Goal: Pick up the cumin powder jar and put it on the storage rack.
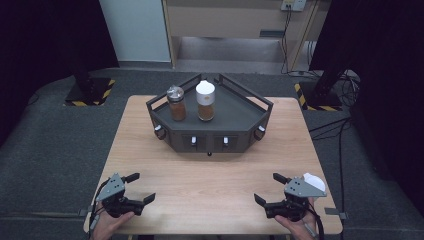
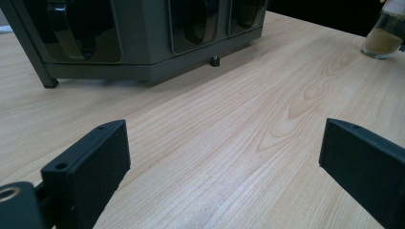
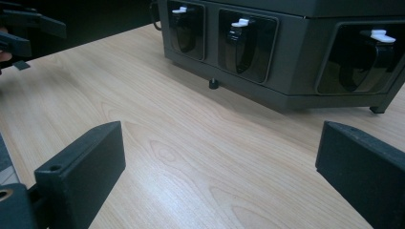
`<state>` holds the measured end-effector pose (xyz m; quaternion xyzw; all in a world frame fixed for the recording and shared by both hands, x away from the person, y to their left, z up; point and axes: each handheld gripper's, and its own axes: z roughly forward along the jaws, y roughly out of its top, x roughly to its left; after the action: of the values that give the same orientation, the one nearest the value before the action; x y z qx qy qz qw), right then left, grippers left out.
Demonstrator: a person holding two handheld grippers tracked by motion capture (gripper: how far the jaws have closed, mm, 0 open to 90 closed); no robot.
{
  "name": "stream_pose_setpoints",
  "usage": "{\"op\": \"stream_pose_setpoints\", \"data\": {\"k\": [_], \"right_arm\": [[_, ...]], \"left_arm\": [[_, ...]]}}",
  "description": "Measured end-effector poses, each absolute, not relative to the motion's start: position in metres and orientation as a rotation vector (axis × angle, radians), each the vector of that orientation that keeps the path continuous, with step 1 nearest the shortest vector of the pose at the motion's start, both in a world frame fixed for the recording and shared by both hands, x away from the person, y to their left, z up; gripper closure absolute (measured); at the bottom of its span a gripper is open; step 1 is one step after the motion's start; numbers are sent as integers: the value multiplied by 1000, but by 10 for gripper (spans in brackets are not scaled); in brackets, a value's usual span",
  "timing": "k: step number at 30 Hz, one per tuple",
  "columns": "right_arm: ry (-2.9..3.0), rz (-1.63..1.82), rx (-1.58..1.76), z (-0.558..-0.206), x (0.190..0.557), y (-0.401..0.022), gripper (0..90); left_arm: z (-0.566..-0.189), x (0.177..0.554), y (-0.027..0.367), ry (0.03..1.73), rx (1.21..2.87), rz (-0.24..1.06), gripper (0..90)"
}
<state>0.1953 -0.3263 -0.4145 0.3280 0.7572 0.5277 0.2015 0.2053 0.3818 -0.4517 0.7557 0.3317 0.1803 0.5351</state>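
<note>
1. High view: a dark grey, five-sided metal rack (image 1: 210,140) with a railed top stands at the far middle of the pale wooden table (image 1: 210,185).
   - Two spice jars stand on the rack: a steel-capped glass jar of brown powder (image 1: 176,103) and a white-capped glass jar of brown powder (image 1: 205,101).
   - Well in front of the rack, to its left, the left gripper (image 1: 142,186) is spread wide and empty.
   - To the rack's front right, the right gripper (image 1: 266,187) is likewise wide apart and holds nothing.
   - Just beyond it, farther right of the rack, the white top of a small glass jar of yellowish powder (image 1: 314,178) shows.

2. Left gripper view: the left gripper (image 2: 224,148) has bare tabletop between its jaws.
   - The rack (image 2: 143,47) is ahead of it.
   - The small jar (image 2: 384,36) stands off to the rack's right, upright, so its long axis looks vertical with the lid up.

3. Right gripper view: the right gripper (image 3: 219,148) gapes at the rack's front (image 3: 296,71), and the left gripper (image 3: 40,36) is far off.

4. Risk: the small jar sits close beside the right hand and near the table edge. A careless swing could topple it or push it off, and a pinch on smooth glass may slip.
</note>
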Motion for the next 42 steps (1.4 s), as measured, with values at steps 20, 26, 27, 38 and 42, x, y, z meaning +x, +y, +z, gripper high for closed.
{"op": "stream_pose_setpoints", "data": {"k": [20, 26, 27, 38, 42], "right_arm": [[2049, 1493, 959, -394, 185, -342, 29], [2020, 1457, 999, -378, 180, -352, 32], [2013, 1447, 1004, -375, 179, -353, 33], [1951, 1395, 1050, -355, 170, -371, 39], [1943, 1374, 1086, -353, 169, -379, 39]], "left_arm": [[-452, 205, 382, 799, 1798, 427, 25], [-452, 205, 382, 799, 1800, 426, 25], [-452, 205, 382, 799, 1801, 426, 25], [-452, 205, 382, 800, 1800, 428, 25], [-451, 205, 382, 801, 1799, 428, 25]]}}
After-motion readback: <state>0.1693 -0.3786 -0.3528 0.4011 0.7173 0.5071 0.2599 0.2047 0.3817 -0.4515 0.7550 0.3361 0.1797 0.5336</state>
